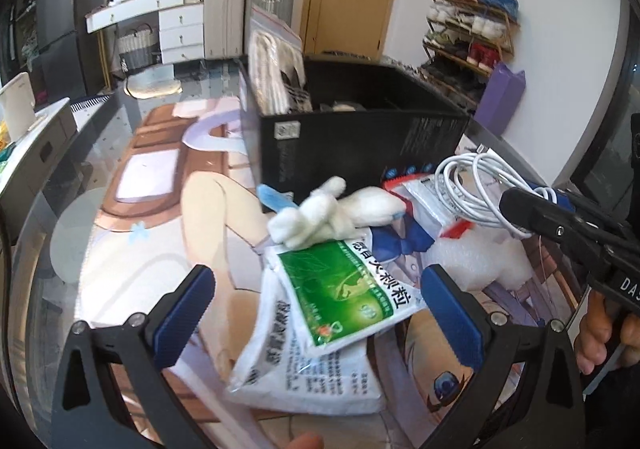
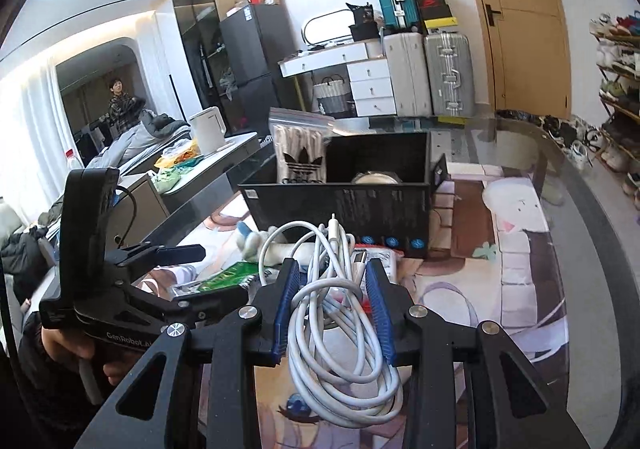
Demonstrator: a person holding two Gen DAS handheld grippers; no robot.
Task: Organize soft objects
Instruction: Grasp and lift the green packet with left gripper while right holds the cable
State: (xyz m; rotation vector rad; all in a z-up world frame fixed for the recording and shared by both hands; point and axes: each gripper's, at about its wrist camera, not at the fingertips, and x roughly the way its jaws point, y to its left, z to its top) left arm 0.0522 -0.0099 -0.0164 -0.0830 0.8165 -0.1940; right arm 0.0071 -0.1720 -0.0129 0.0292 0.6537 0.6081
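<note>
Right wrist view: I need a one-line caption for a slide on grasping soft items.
Right gripper shut on a coiled white charging cable, in front of the open black storage box on the printed desk mat.

A white charging cable [image 2: 340, 313], coiled in loose loops, is hanging between the blue pads of the right gripper [image 2: 333, 311], lifted above the table [image 2: 560, 249]; its plugs are pointing up.

A white plush toy [image 1: 332, 215] with a light blue part is lying on its side near the front wall of the black box [image 1: 360, 145], which is standing toward the far edge of the table.

Two flat sachets are lying just before the toy, overlapping: a green and white sachet [image 1: 352, 289] is resting tilted on a white sachet [image 1: 308, 373].

A piece of white bubble wrap [image 1: 476, 257] is lying right of them.

Inside the box a zip bag of white laces [image 2: 300, 153] is standing upright at the left end.
</note>
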